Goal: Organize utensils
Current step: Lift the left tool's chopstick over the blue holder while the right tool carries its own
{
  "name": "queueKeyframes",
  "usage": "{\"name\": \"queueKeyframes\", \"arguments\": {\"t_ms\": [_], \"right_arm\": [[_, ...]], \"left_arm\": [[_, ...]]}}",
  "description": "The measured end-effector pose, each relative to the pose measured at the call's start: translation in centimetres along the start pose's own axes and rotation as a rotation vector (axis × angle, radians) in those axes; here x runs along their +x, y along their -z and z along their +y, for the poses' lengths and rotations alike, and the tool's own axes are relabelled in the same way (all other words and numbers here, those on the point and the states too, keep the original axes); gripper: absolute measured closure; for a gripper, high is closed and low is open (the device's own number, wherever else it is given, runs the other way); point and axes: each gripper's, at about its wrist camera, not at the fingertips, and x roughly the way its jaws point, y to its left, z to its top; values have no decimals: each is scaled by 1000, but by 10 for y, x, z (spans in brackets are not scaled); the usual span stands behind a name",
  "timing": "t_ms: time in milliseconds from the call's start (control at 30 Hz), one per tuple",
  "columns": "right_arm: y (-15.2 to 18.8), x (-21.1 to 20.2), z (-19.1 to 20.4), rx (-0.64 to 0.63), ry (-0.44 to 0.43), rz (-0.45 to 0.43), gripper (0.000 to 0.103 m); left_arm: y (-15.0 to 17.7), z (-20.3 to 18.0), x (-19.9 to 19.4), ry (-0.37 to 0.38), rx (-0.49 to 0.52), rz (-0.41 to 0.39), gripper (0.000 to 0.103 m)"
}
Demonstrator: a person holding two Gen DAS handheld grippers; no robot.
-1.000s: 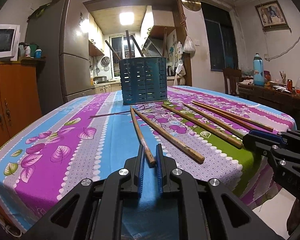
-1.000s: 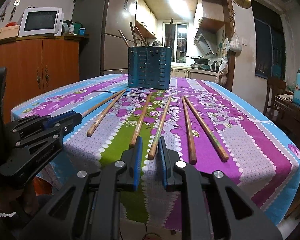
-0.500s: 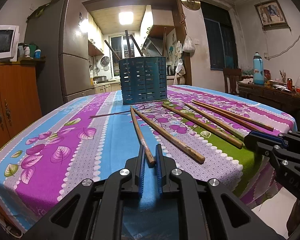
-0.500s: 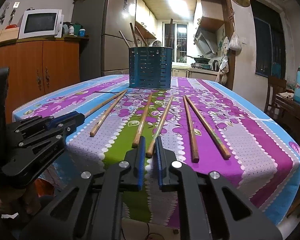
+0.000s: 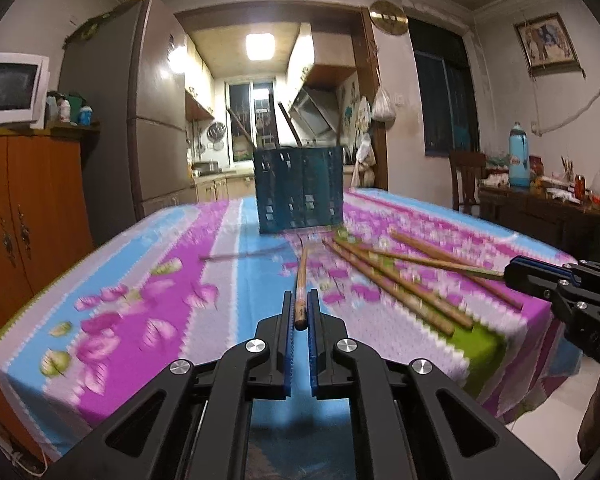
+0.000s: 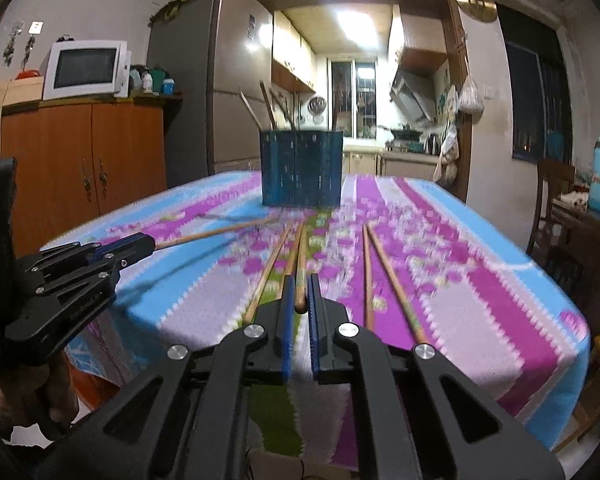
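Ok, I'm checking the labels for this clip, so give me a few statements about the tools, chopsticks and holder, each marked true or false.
1. The left tool is shut on a brown wooden chopstick. True.
2. The right tool is open and holds nothing. False: it grips another wooden chopstick.
3. The dark blue slotted plastic utensil holder lies tipped over. False: it stands upright on the floral tablecloth.
4. Some sticks already stand in the holder. True.
5. No chopsticks remain on the cloth. False: several still lie there.
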Motion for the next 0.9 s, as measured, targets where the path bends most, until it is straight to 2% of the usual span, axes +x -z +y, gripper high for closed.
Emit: {"name": "queueKeyframes", "arguments": {"t_ms": [233, 400, 700, 900], "right_arm": [[-48, -26, 0, -70, -4, -113, 98], [-87, -25, -7, -96, -39, -163, 98], [-134, 2, -30, -77, -101, -123, 98], [-157, 22, -41, -43, -146, -69, 98]], "left_arm": [[-42, 4, -30, 11, -4, -111, 96], [-70, 2, -38, 17, 15, -175, 96], [-113, 4, -28, 40, 28, -205, 96], [-143, 14, -2, 78, 9, -158, 96]]}}
